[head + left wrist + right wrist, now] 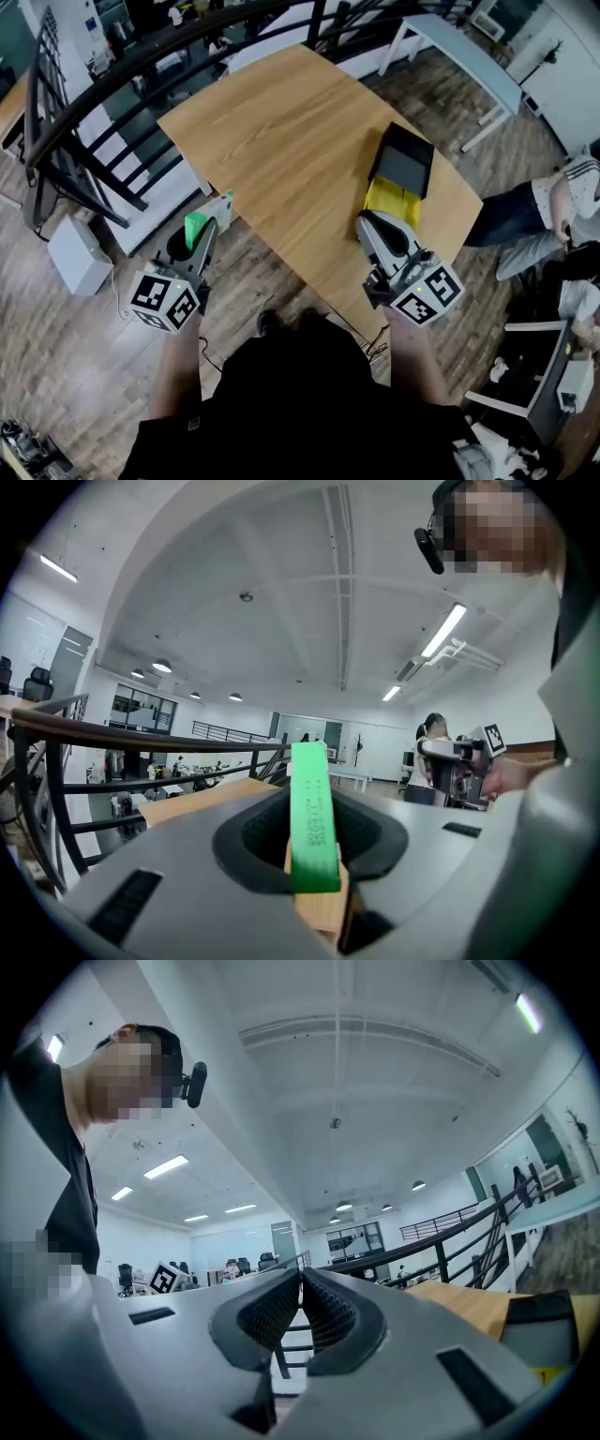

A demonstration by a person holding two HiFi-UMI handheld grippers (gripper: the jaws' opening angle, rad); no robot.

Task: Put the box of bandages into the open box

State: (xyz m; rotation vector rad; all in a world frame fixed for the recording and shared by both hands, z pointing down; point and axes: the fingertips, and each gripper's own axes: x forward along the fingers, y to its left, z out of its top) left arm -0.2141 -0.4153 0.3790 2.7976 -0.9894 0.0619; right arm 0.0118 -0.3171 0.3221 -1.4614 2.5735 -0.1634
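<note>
Seen whole overhead: open box (401, 169), perhaps yellow-lined. Up close: left gripper (314, 844) clamped on green bandage box (311, 799); right gripper (300, 1302) pinched shut, empty.

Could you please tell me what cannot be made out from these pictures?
1. Print on the box of bandages: left gripper view, too small and blurred; the left gripper covers its faces.
2. Inside of the open box: head view, dark and small; the right gripper overlaps its near end.
3. Same open box, right gripper view: cut off by the right edge.
</note>
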